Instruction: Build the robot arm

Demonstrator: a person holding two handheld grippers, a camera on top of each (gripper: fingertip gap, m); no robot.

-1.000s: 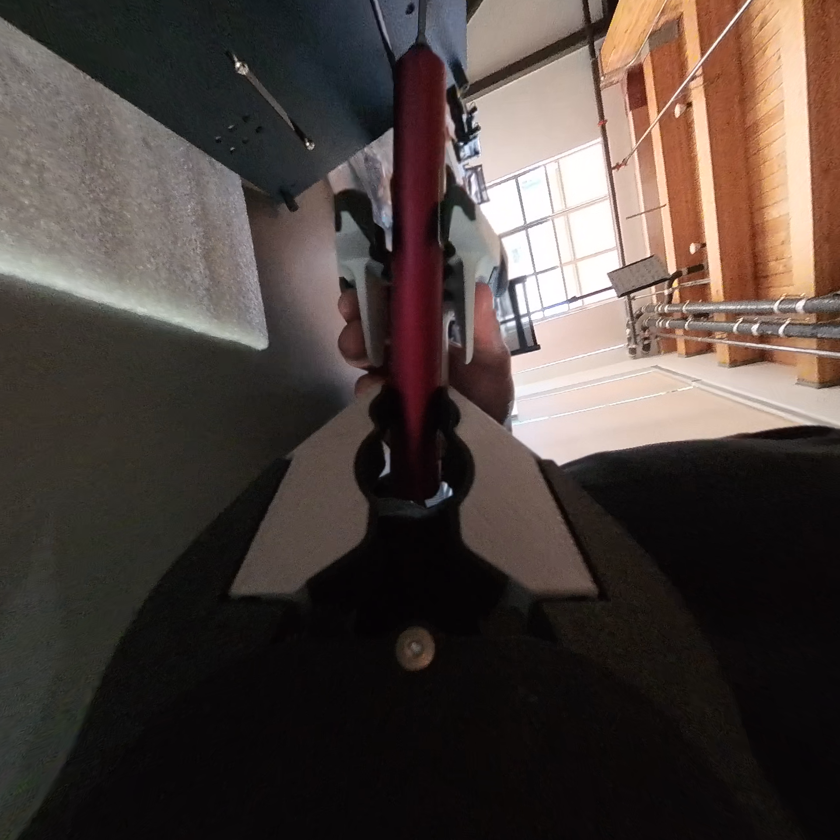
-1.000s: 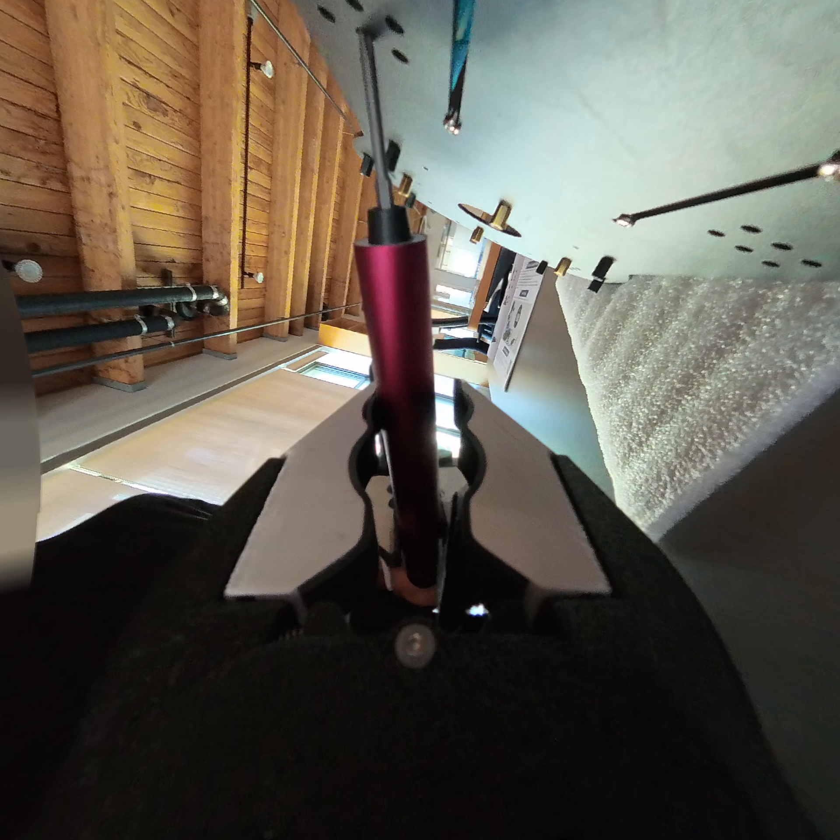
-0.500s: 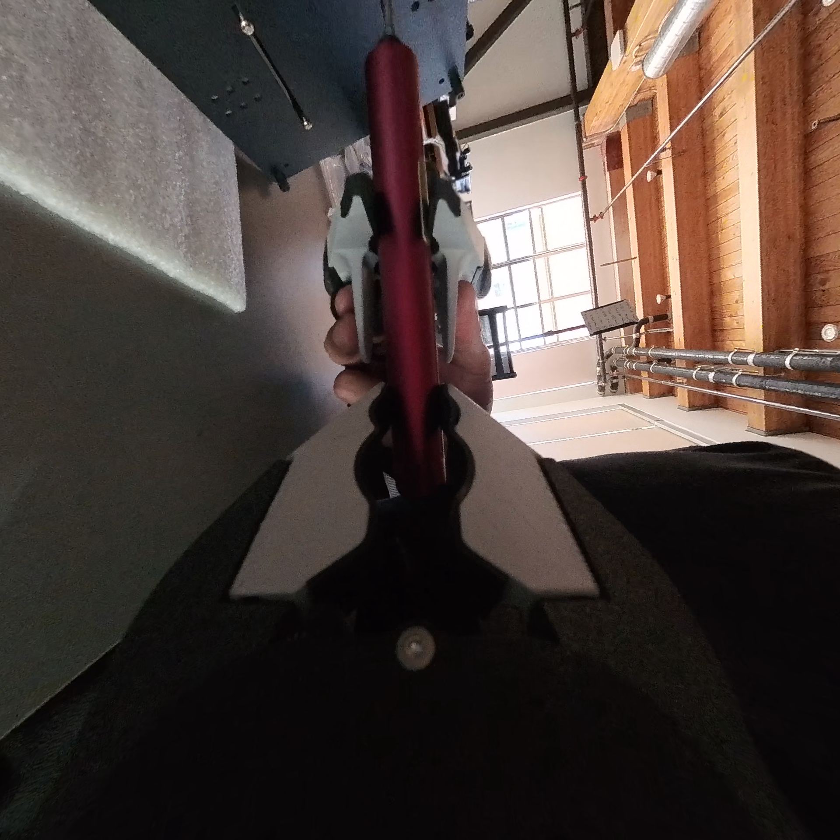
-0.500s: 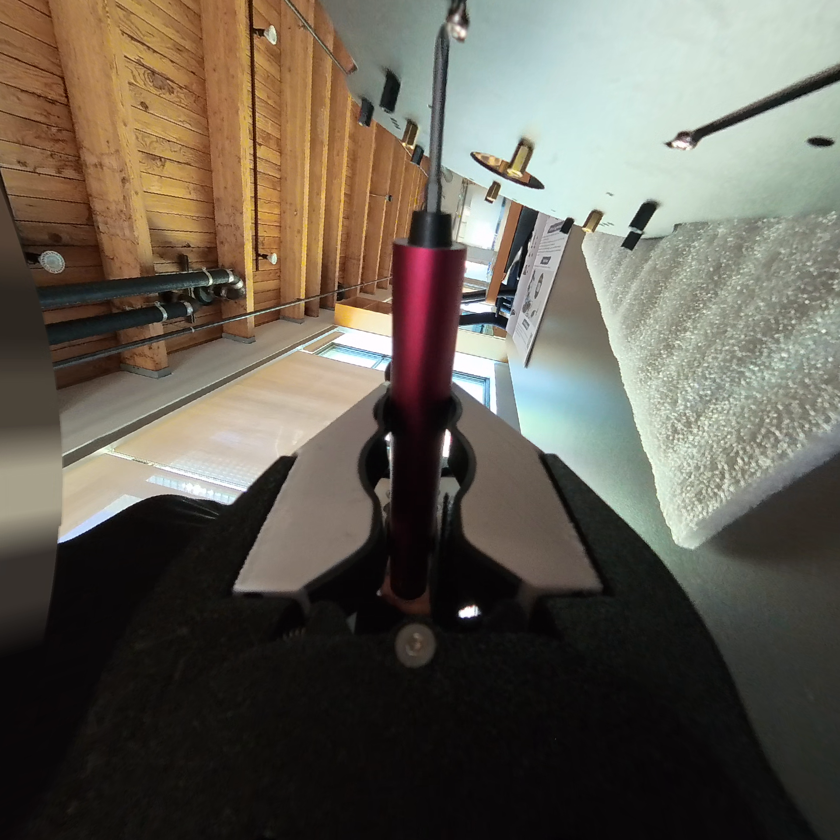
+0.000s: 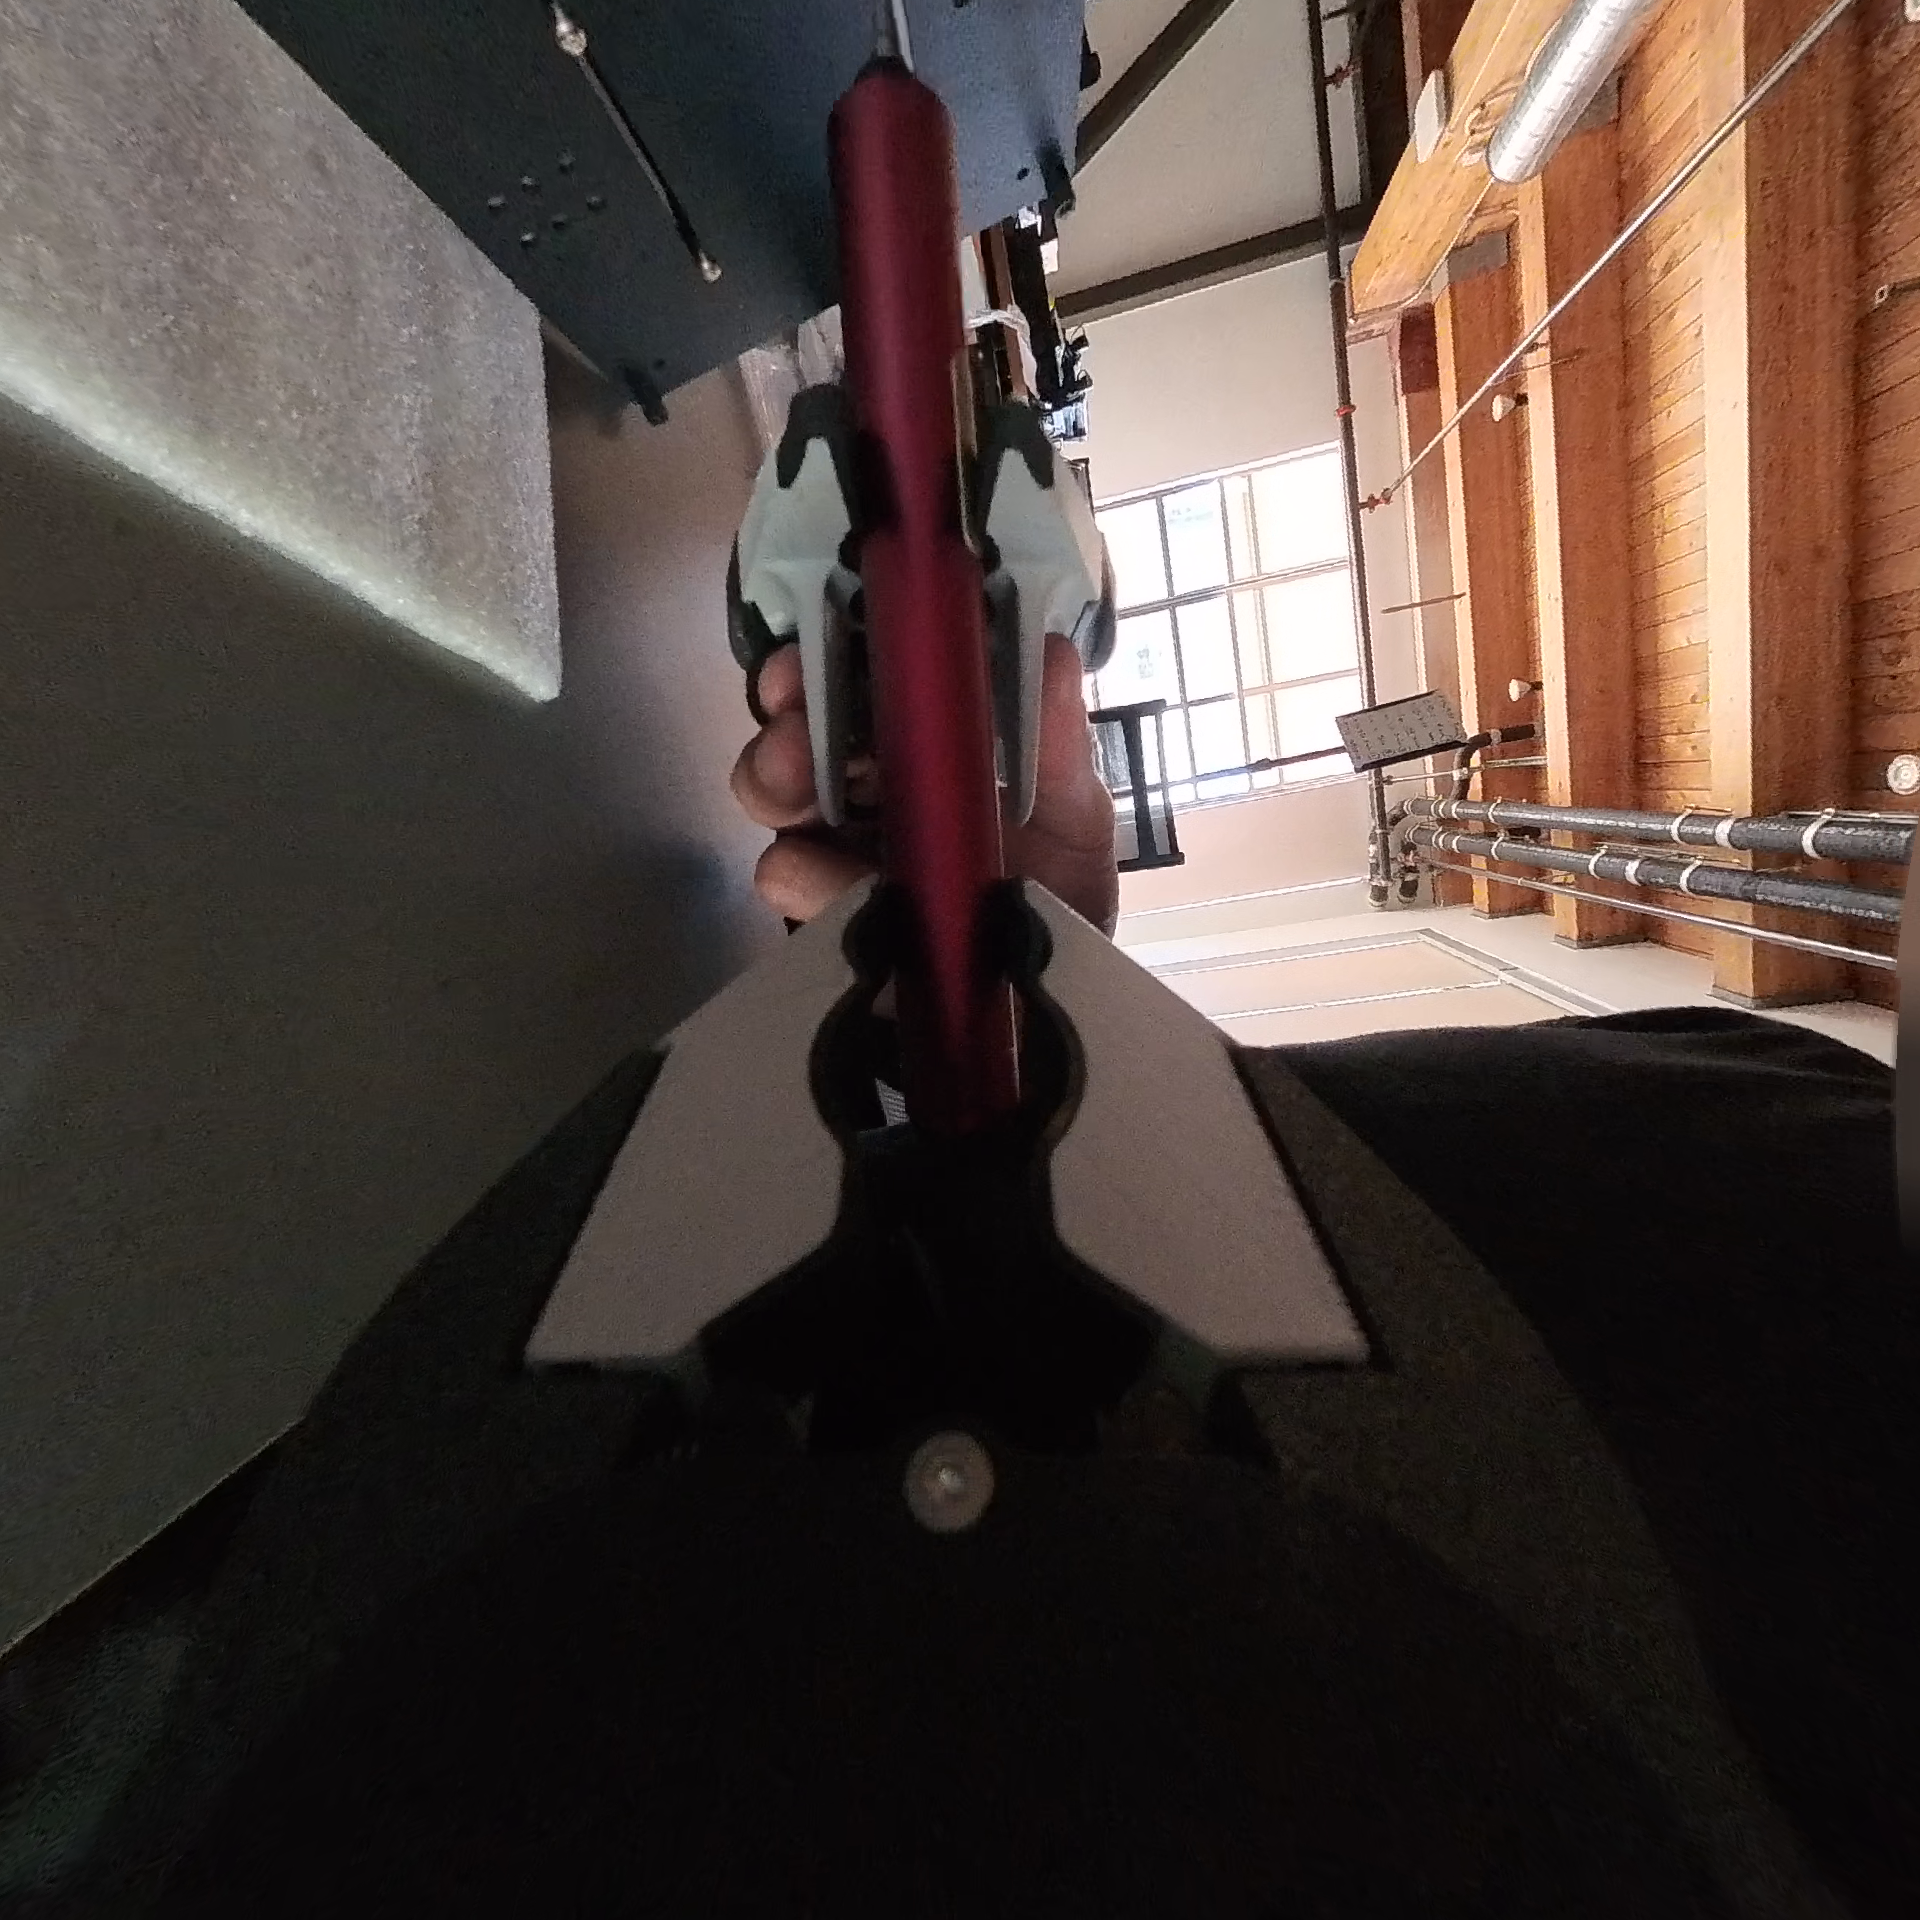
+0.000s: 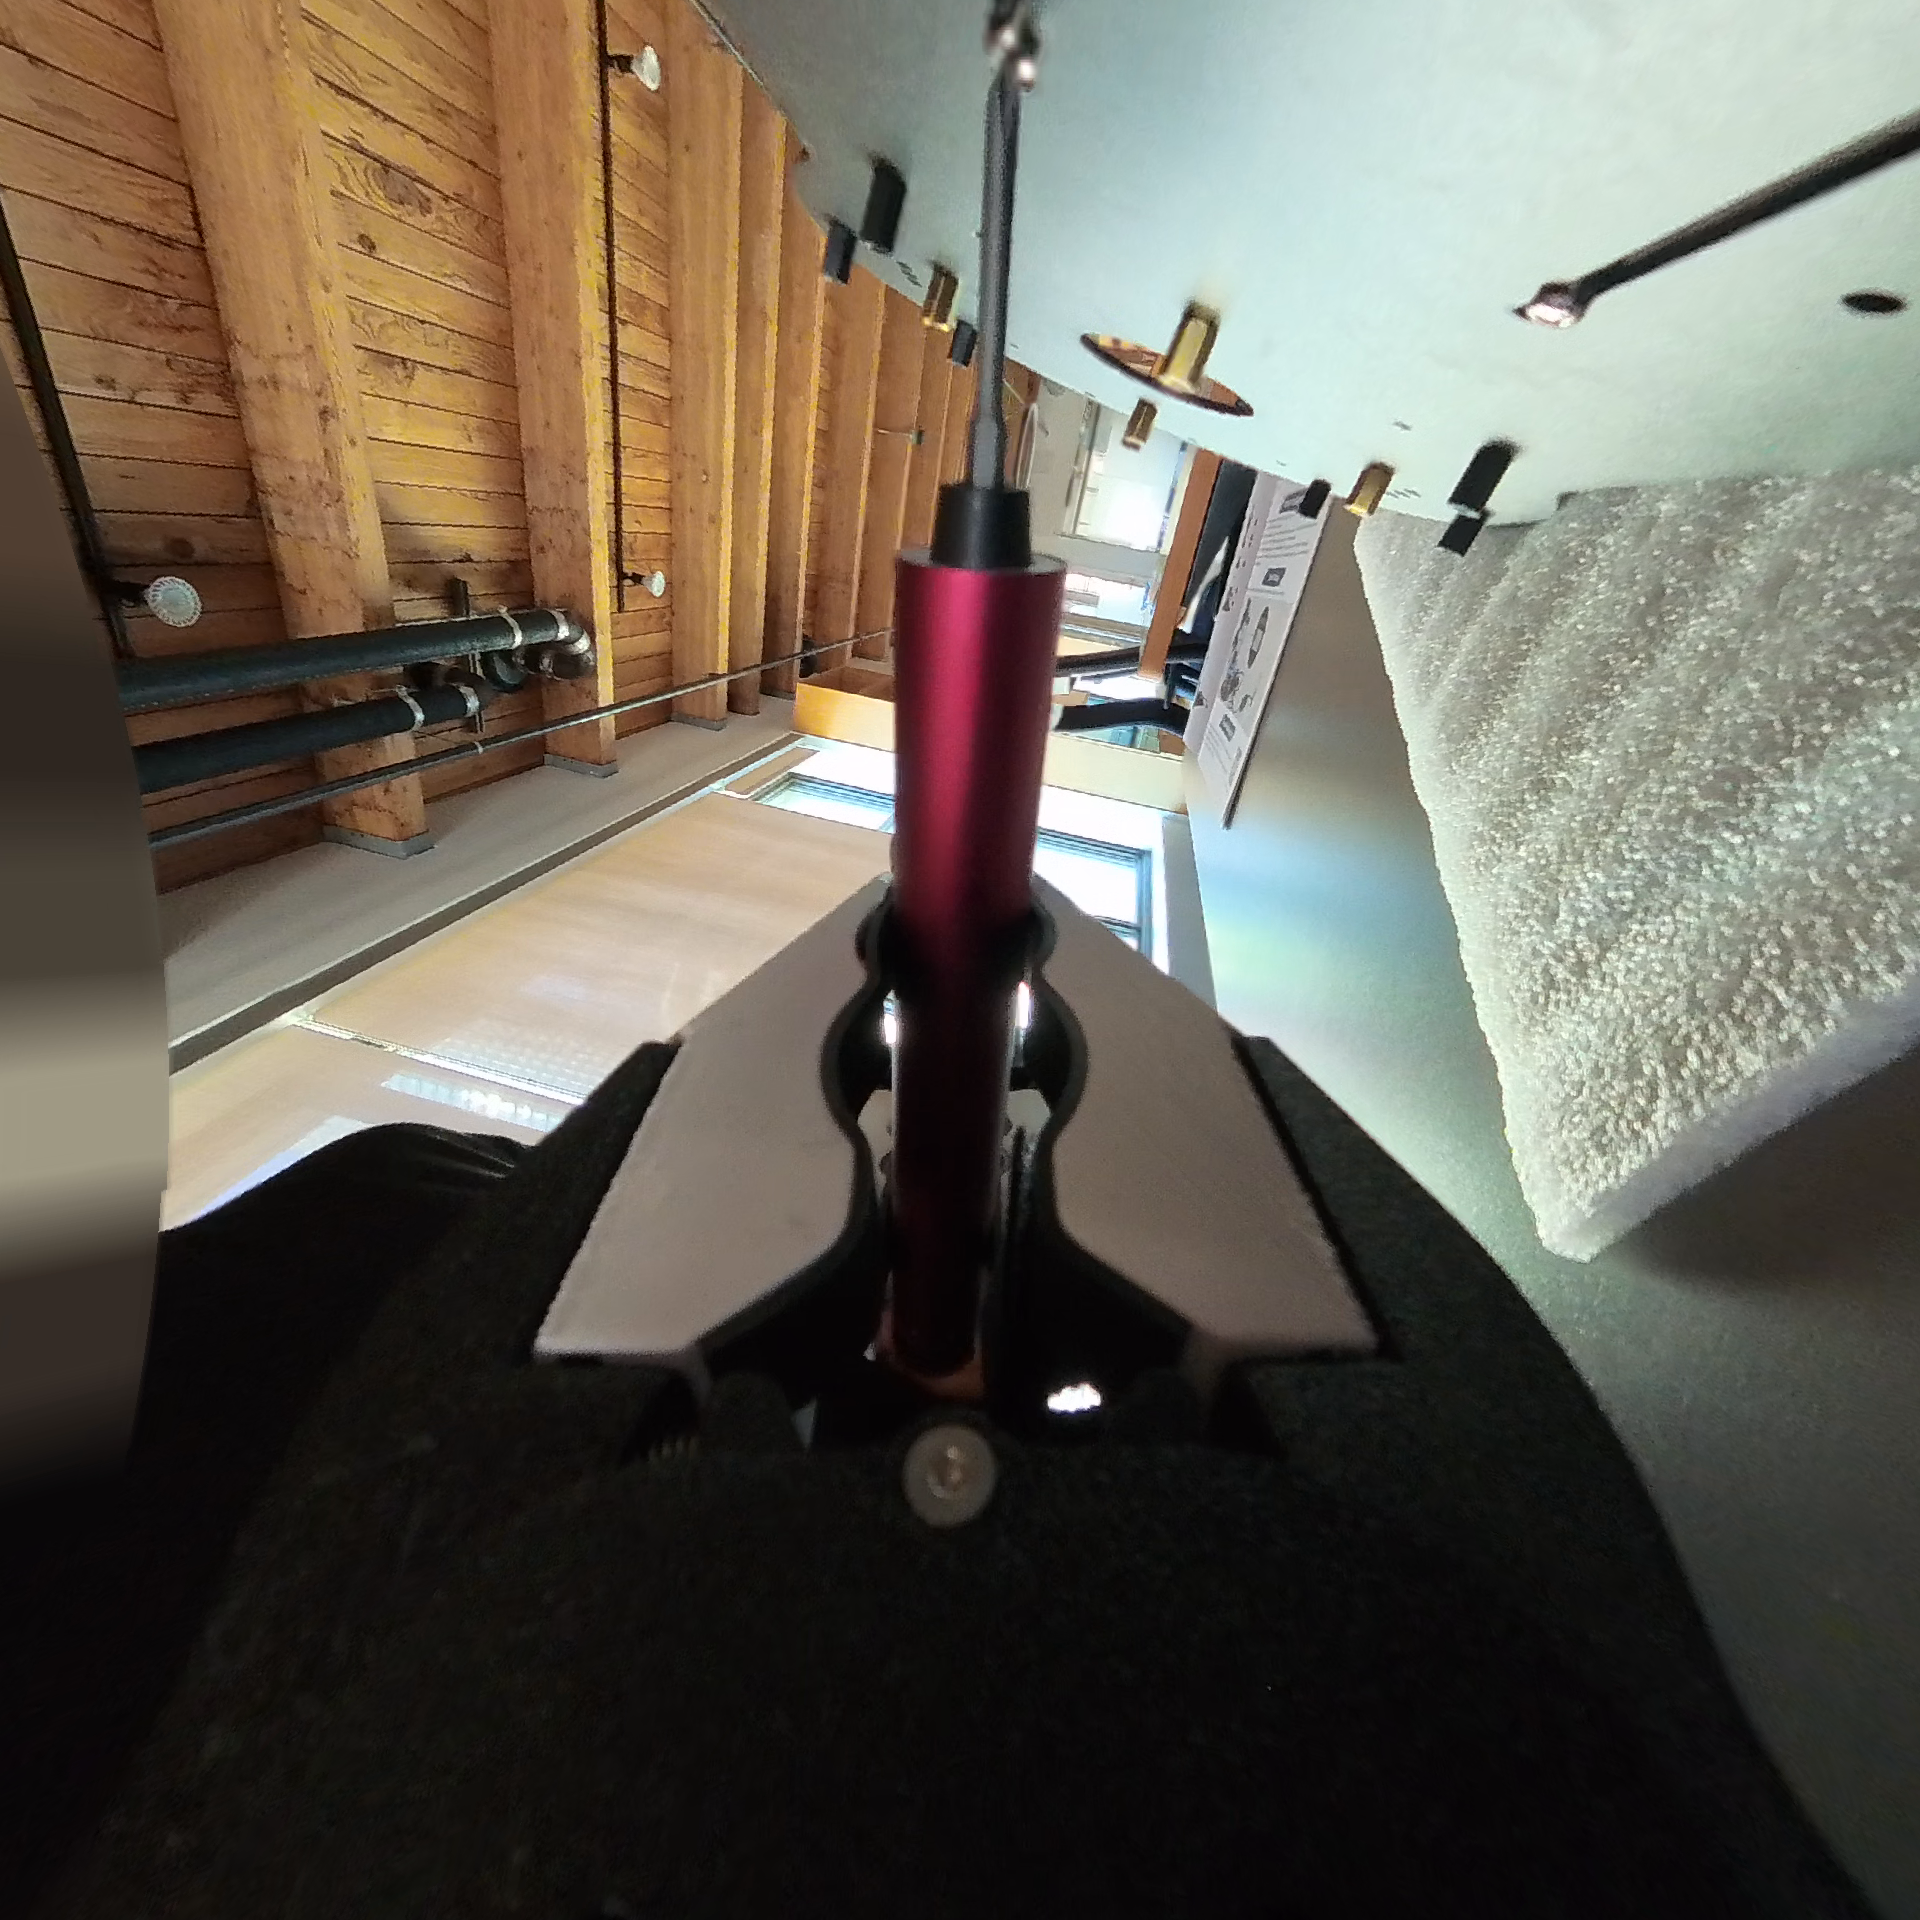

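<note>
A red-handled screwdriver with a black collar and a thin shaft stands along my right gripper, which is shut on the handle. The shaft's tip meets a screw head on a pale panel. In the left wrist view my left gripper is shut on the same red handle. Farther along the handle, the grey right gripper clamps it, with a person's hand behind. The tip is hidden at the dark blue panel.
White foam lies under the panel and also shows in the left wrist view. Brass standoffs and a dark rod stick out of the panel. Wooden walls, pipes and windows lie beyond. The left gripper's tips are roughly 8 cm from the right gripper's.
Both grippers have moved with the screwdriver towards the panel. The tip has gone from a spot beside the holes to the screw head, and the handle has straightened.
</note>
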